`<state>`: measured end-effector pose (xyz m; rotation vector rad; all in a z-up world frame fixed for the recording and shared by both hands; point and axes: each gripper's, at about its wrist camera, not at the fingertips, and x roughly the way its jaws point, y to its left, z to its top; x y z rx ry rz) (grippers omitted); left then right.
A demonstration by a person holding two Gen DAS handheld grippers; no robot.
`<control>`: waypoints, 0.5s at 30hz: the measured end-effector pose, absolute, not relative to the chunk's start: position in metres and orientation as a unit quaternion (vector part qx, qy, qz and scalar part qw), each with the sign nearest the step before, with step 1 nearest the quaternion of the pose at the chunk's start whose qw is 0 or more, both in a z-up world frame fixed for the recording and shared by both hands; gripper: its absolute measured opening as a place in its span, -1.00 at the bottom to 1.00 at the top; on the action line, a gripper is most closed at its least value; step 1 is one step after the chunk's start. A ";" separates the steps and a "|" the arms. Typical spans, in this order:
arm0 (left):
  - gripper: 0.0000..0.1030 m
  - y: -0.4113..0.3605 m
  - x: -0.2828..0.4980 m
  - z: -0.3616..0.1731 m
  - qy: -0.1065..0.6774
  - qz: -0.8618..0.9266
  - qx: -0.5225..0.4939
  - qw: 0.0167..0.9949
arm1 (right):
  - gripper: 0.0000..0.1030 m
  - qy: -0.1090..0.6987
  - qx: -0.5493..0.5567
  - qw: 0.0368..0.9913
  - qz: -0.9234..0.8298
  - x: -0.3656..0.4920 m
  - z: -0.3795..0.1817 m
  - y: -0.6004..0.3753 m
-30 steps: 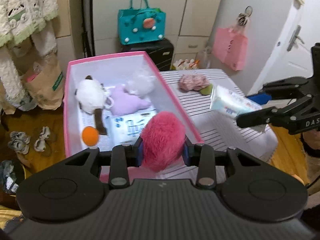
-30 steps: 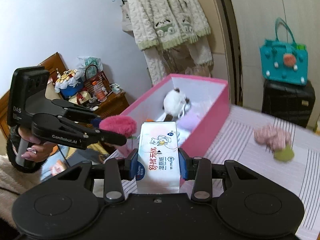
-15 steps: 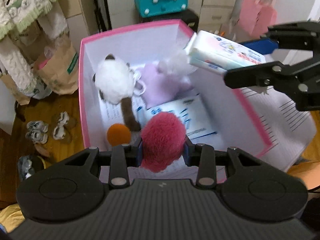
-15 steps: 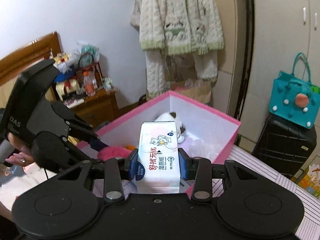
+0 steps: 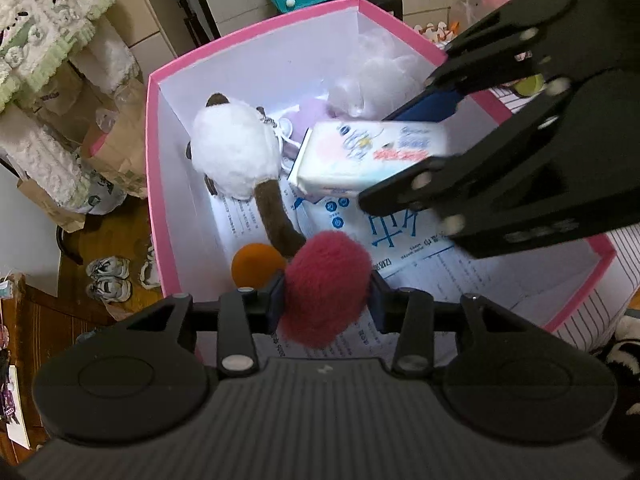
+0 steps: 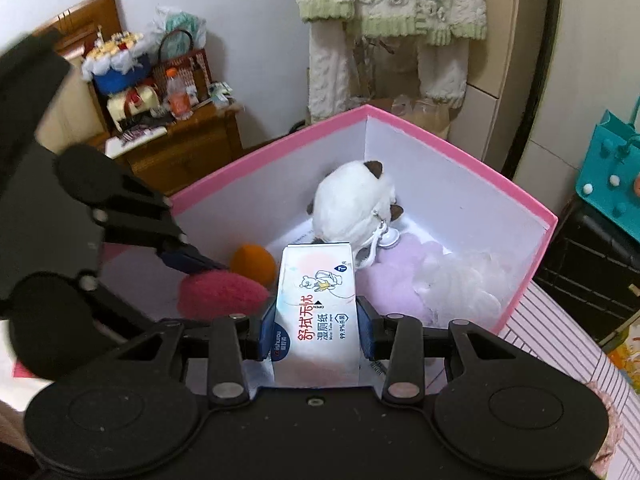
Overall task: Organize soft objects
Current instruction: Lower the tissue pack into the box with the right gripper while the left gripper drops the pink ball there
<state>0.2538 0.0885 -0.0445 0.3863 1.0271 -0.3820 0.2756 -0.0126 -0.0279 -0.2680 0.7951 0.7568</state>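
My left gripper (image 5: 326,296) is opening around one red pompom (image 5: 326,286); my right gripper (image 6: 316,332) clamps one wipes pack (image 6: 316,316). Both hover inside one pink box (image 5: 256,26). At twelve o'clock beyond: one orange ball (image 5: 256,266), one white plush (image 5: 236,156).

The open cardboard box (image 5: 154,184) is pink outside and along its rim, white inside. In it lie a white plush cat (image 5: 236,160) with brown ears and tail, a plain orange ball (image 5: 256,266), a pale lilac plush (image 6: 400,276) and a magenta fluffy pompom (image 5: 326,286). The white wet-wipe pack (image 6: 316,316) bears red lettering. The tablecloth (image 6: 560,344) is white with thin dark stripes.
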 end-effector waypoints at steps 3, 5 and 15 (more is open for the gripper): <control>-0.03 0.088 0.252 -0.044 0.482 -0.187 0.177 0.838 | -0.11 0.378 -0.144 0.846 0.347 0.283 -0.034 -0.005; -0.02 0.089 0.251 -0.043 0.483 -0.188 0.170 0.838 | -0.10 0.384 -0.141 0.846 0.343 0.289 -0.037 -0.005; 0.12 0.104 0.238 -0.010 0.455 -0.170 0.138 0.863 | -0.08 0.376 -0.067 0.850 0.362 0.274 -0.009 -0.042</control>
